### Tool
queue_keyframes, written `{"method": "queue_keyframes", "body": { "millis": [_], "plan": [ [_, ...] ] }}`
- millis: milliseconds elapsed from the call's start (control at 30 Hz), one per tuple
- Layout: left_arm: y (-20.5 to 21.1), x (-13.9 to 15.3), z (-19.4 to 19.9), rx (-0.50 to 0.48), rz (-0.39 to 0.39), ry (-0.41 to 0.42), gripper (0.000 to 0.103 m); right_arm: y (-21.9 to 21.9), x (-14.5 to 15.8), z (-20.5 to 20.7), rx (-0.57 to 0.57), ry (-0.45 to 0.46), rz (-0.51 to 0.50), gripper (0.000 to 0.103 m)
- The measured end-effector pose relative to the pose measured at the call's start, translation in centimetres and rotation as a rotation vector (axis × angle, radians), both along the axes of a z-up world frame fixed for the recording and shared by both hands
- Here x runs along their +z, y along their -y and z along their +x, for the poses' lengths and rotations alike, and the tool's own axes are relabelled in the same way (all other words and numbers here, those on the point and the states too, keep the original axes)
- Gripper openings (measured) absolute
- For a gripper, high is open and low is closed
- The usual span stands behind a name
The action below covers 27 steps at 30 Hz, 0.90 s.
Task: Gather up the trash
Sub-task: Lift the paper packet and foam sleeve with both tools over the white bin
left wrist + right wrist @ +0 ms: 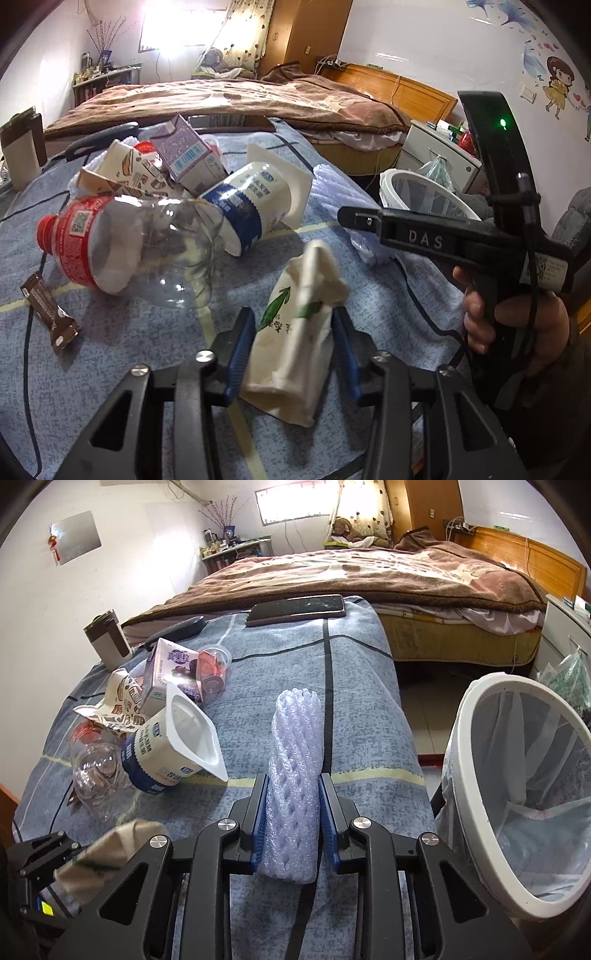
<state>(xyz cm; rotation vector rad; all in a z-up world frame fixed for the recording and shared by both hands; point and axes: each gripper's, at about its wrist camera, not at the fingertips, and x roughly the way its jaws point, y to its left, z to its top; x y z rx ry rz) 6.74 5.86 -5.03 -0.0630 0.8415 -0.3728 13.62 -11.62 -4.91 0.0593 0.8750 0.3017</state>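
"DAS" on right gripper (pixel 354 218); "真果粒" on purple carton (pixel 173 668)

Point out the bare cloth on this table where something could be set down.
The widest bare patch lies between the phone, the foam net sleeve and the yogurt cup. A smaller one sits in front of the brown wrapper. The far-left cluster around the clear bottle and purple carton is crowded.

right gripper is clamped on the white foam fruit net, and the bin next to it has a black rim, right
Not quite. The right wrist view shows the bin with a white rim, not black. The right gripper is indeed clamped on the white foam fruit net.
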Motion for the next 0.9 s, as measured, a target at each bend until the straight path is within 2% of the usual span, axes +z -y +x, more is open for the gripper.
{"method": "queue_keyframes", "body": {
  "millis": [233, 533, 667, 900],
  "plan": [
    [0.2, 1.0, -0.5, 0.037, -0.017, 0.034, 0.039, 0.6, 0.8, -0.9, -0.001, 0.033, 0.001, 0.028],
    [1.5, 3.6, -0.8, 0.031, -0.030, 0.086, 0.039, 2.9, 2.9, -2.6, -0.026, 0.080, 0.032, 0.027],
    [3.0, 4.9, 0.0, 0.007, -0.058, 0.099, 0.040, 5.0, 4.1, -3.2, -0.064, 0.107, 0.031, 0.027],
    [7.5, 6.8, 2.0, -0.065, -0.061, 0.124, 0.041, 9.7, 5.7, -3.9, -0.162, 0.140, 0.009, 0.027]
  ]
}}
